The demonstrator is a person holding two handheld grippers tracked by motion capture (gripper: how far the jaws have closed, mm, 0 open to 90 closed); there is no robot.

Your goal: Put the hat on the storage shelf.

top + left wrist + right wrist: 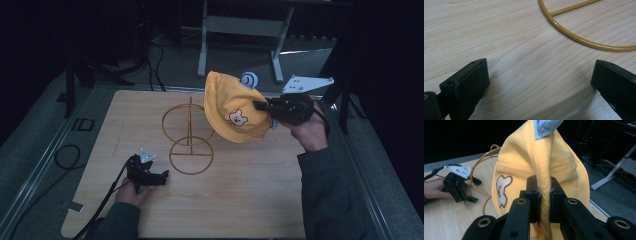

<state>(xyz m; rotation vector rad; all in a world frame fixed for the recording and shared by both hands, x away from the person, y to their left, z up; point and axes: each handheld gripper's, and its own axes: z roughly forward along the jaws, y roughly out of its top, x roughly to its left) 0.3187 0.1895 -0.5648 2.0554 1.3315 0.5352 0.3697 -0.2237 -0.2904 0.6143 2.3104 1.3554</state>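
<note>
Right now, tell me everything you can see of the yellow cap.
The yellow cap is soft cloth with visible stitched seams and a small bear face on its side. A light blue part shows at its top edge. The right gripper is shut on a folded, stitched edge of the cap and holds it in the air above the wooden table, beside the upper ring of the gold wire stand. It hangs crumpled rather than rounded out. Nothing else visibly touches it.

The yellow cap [544,170] is soft stitched cloth with an embroidered bear patch; the stand [190,142] is thin glossy gold-painted metal wire; the worktop [511,37] is pale, matt grained wood
</note>
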